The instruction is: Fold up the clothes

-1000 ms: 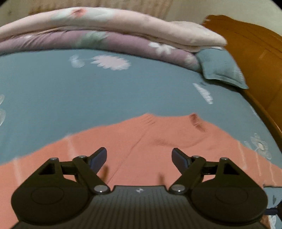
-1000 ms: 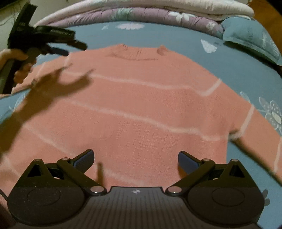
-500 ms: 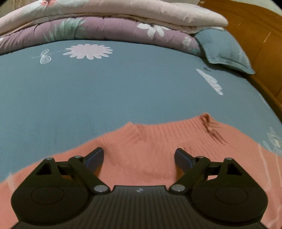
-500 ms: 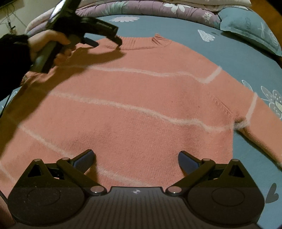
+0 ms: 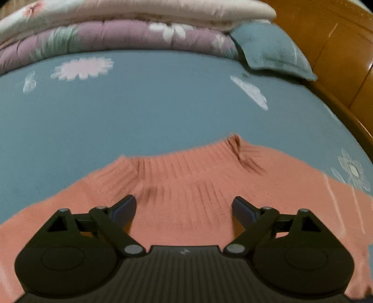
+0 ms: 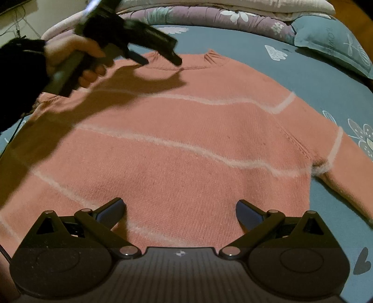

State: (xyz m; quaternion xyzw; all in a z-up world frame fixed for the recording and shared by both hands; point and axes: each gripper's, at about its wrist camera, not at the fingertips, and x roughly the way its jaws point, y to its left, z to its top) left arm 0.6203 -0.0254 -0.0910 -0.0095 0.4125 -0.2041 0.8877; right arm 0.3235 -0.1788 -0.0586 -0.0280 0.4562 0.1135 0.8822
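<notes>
At the far left of the right wrist view we see a dark sleeve [image 6: 18,77] and the hand [image 6: 77,56] that carries our left gripper [image 6: 160,59]. Its jaws are opening, both tips hang just over the collar [image 6: 184,67], and nothing is pinched between them. We cannot tell whether the tips touch the knit. The left wrist view agrees: the left gripper's fingers [image 5: 123,207] are spread wide over the ribbed collar, with the knit showing between them but not squeezed.

The sweater [image 6: 186,144], salmon pink with thin pale stripes, lies flat on the sheet [image 6: 303,67], a grey-blue one with white flowers; the collar points away from us and one sleeve runs off to the right. Our right gripper [image 6: 179,209] hangs over the sweater's lower part with its jaws spread and nothing between them.

Behind the sweater lie the quilts [image 6: 209,14], purple under pale. To their right sits a pillow [image 6: 331,39] with small lettering, of which we read only "POWER", and not surely. In the left wrist view a wooden headboard [image 5: 326,42] closes the right edge.
</notes>
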